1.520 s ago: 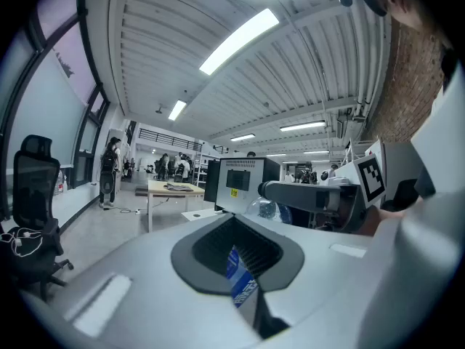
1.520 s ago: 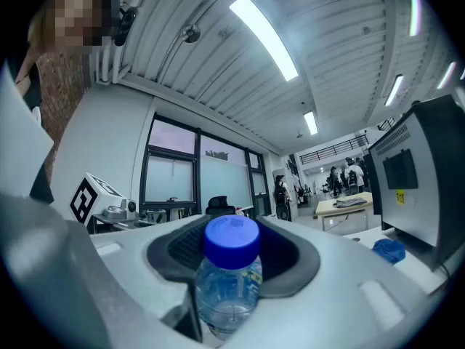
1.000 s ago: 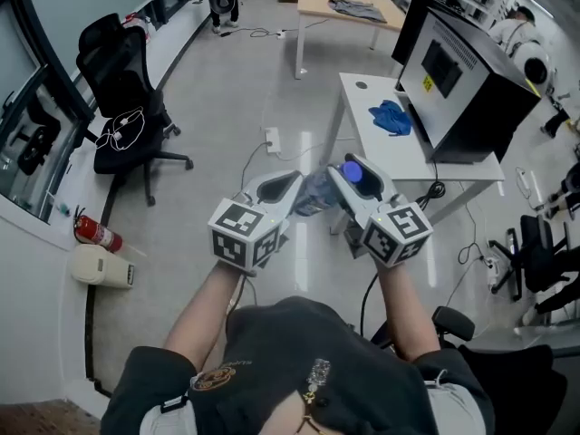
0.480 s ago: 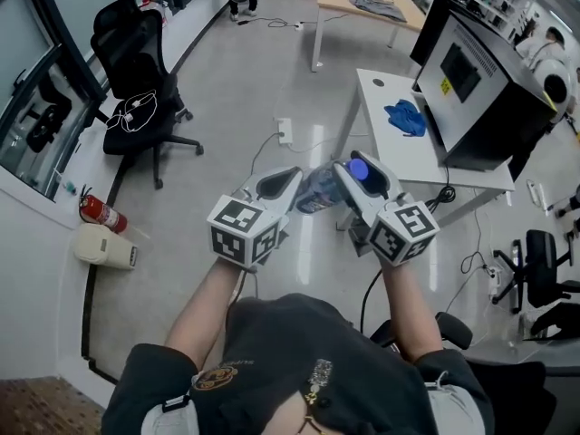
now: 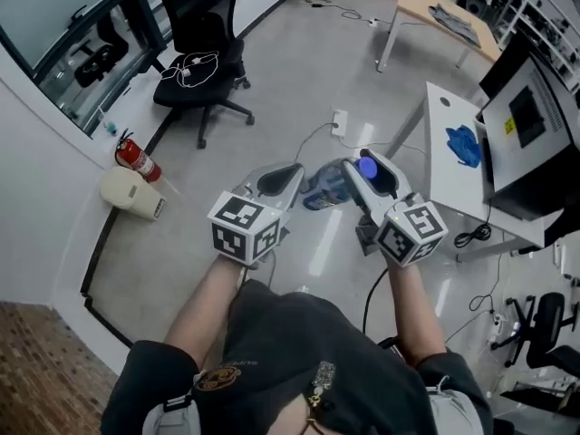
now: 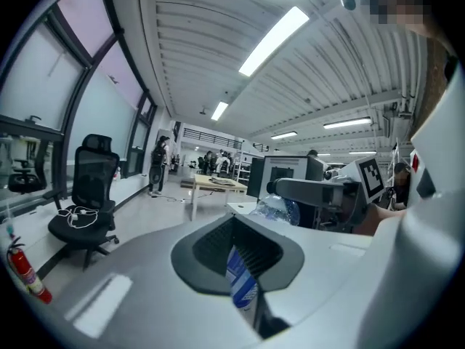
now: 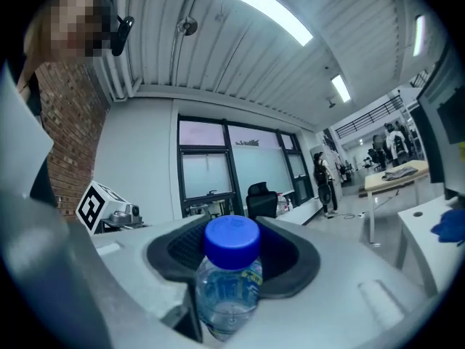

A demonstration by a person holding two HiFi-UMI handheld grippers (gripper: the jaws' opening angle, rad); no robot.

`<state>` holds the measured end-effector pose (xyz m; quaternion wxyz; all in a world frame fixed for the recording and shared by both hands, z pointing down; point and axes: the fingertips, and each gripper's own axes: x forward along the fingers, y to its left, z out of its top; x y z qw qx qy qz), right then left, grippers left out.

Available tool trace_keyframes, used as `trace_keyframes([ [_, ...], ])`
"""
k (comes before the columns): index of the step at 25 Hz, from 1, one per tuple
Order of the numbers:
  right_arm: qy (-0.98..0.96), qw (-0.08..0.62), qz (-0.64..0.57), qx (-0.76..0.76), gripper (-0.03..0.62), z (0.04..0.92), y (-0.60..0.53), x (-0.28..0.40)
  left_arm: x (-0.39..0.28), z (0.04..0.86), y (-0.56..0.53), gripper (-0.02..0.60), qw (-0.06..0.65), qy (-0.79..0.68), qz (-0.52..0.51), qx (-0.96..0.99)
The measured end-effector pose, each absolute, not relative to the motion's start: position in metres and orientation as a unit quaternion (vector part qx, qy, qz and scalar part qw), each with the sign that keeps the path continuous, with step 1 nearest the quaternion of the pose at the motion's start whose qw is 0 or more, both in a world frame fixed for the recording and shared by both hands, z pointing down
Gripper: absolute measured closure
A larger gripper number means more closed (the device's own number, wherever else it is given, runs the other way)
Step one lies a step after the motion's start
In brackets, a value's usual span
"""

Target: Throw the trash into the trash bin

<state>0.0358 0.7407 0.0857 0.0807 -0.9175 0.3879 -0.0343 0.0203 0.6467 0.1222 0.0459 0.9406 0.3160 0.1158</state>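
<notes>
At the far left, by the wall, a red fire extinguisher (image 5: 136,157) stands on the floor (image 5: 272,107) with a cream box (image 5: 131,195) just beside it. Further in, a black office chair (image 5: 204,25) has a tangle of white cable (image 5: 193,66) on its seat.

I hold my left claw (image 5: 283,184) out in front of my chest, above the floor. Its 2 jaws are pressed together on a thin blue and white strip (image 6: 242,282). It is a flat piece of label or wrapper standing on edge between the pads. I cannot tell whether it is part of the bottle.

The bottle (image 5: 323,188) is the trash. It is clear, crumpled plastic, lying roughly level in the air between my 2 claws. Its base points toward the left claw's tip and its blue cap (image 5: 366,165) toward the right. In the left gripper view the base sits just beyond my left jaws.

My right claw (image 5: 370,178) pinches the bottle by the neck, just under the cap, with 1 pad on each side. In the right gripper view the cap stands up above the jaws.

To the right of my hands is a white counter (image 5: 442,184). A blue cloth (image 5: 464,143) lies on it, and a black monitor (image 5: 530,120) stands along its right side.
</notes>
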Motion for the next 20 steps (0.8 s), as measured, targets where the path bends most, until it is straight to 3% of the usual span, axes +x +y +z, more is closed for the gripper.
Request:
trace_keyframes([
  [20, 0.575, 0.066, -0.079, -0.812, 0.404, 0.105, 0.434, 0.066, 0.004, 0.141, 0.338, 0.574, 0.085, 0.089, 0.127, 0.984],
])
